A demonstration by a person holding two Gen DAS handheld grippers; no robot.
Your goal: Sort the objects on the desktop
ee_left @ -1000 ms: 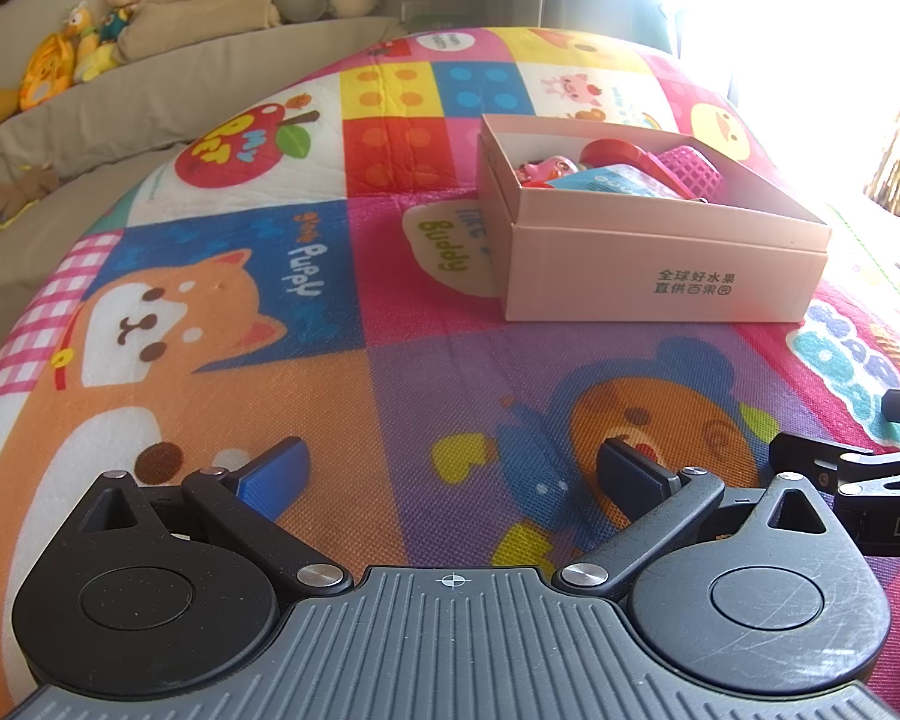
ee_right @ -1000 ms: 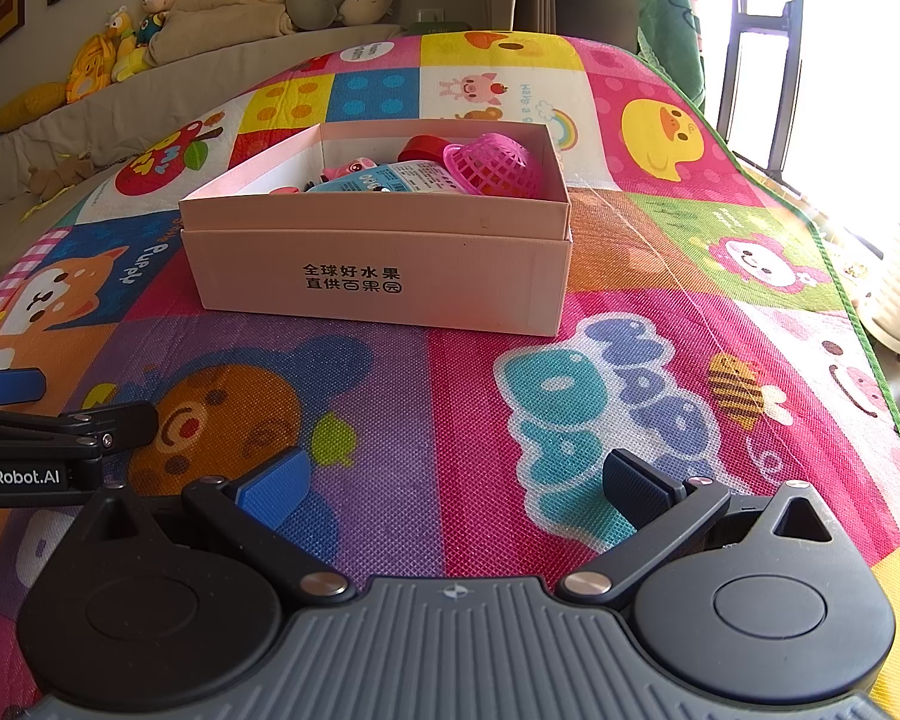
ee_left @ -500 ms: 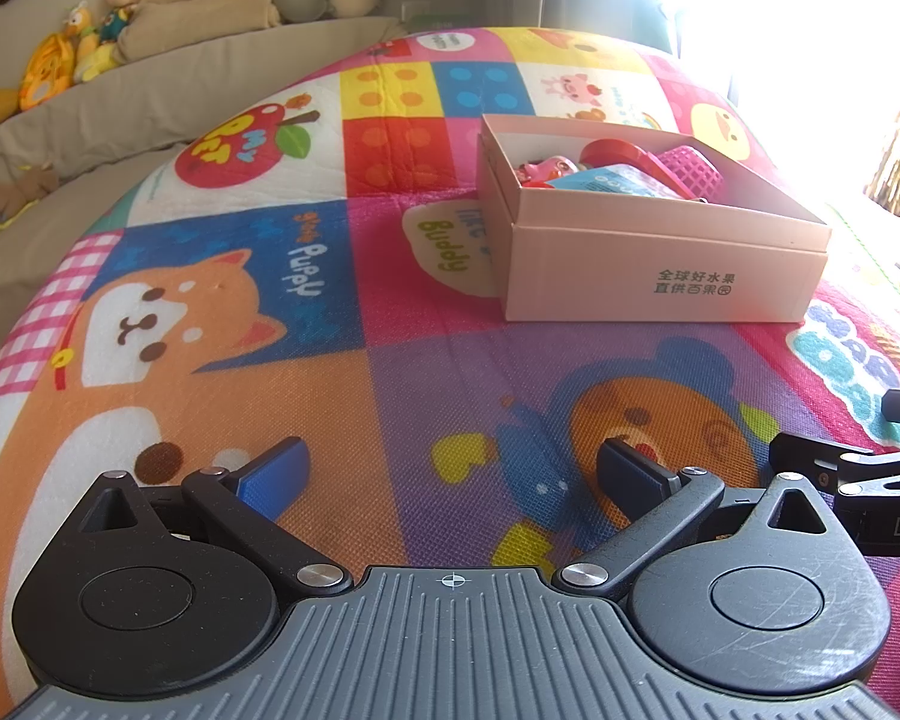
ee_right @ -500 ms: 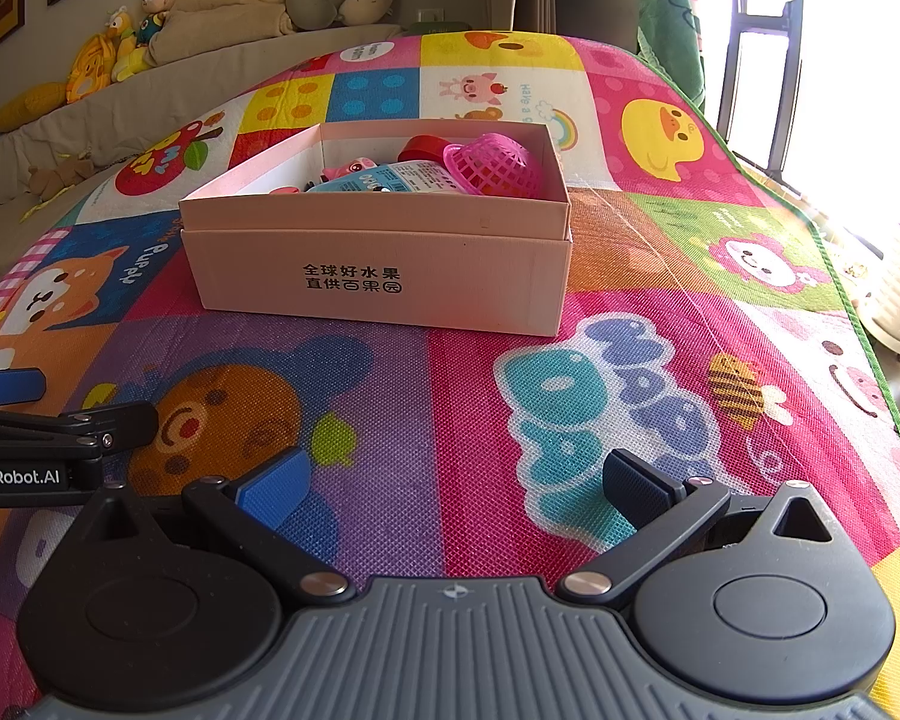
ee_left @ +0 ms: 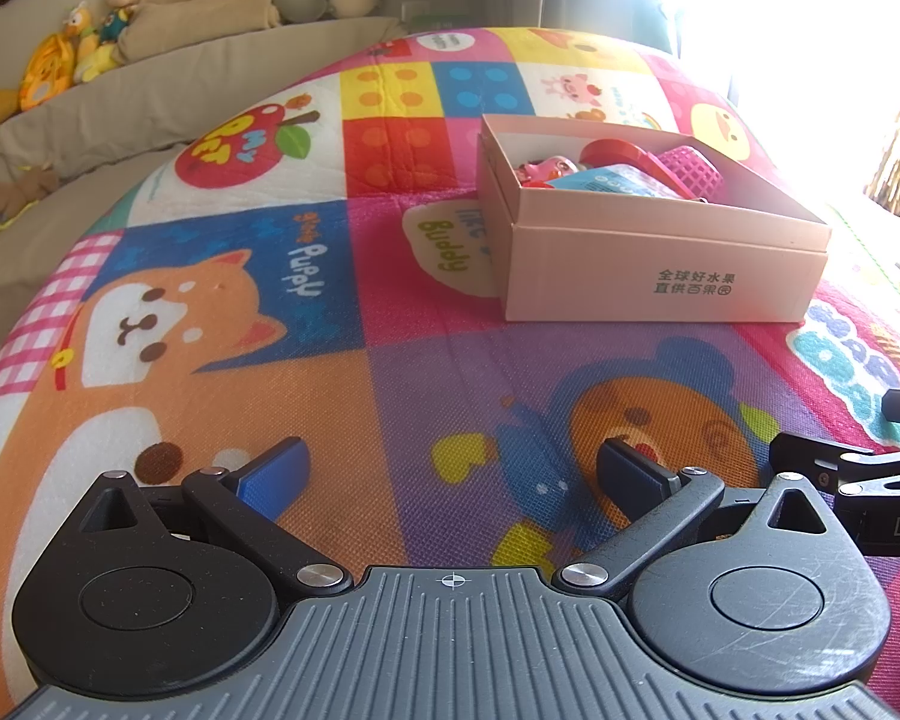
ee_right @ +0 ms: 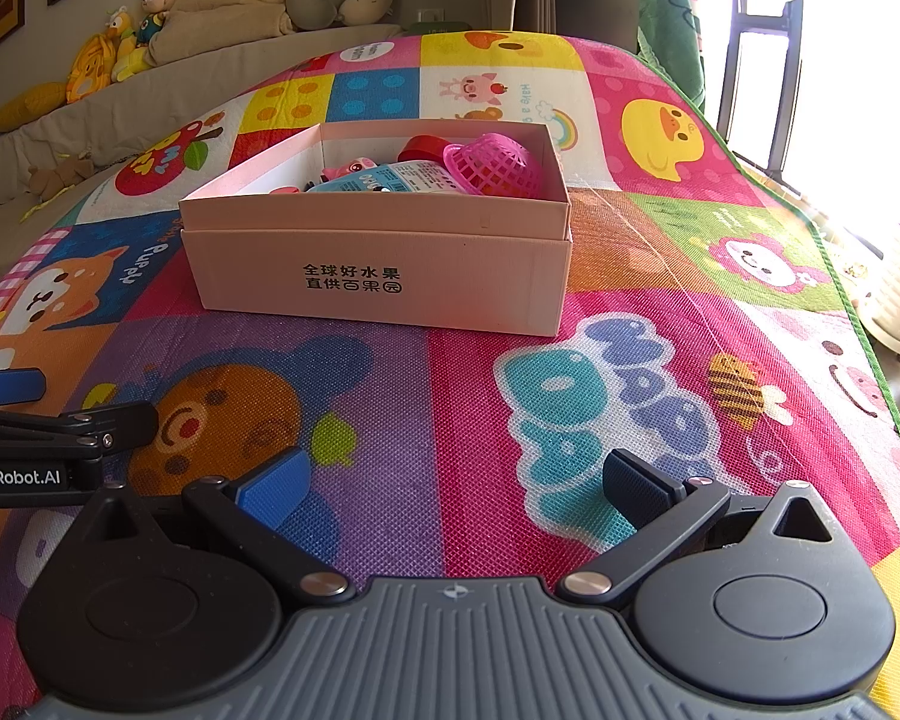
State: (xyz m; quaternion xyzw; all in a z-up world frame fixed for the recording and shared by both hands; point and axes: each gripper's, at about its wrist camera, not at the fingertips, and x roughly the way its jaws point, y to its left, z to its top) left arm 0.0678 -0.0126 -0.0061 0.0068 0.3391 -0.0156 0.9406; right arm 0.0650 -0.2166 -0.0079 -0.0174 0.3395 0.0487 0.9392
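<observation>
Across the cartoon play mat [ee_right: 660,276] we list first the pink cardboard box [ee_right: 384,276], standing open-topped near the mat's middle, well ahead of both tools, holding a pink mesh basket [ee_right: 495,165], a blue packet [ee_right: 402,177], a red item [ee_right: 423,147] and a small pink toy [ee_right: 345,168]. Next, we record our left gripper [ee_left: 450,471] and right gripper [ee_right: 453,483], each held low and level over the mat, side by side, fingers pointing toward the box, jaws spread wide with nothing between them.
</observation>
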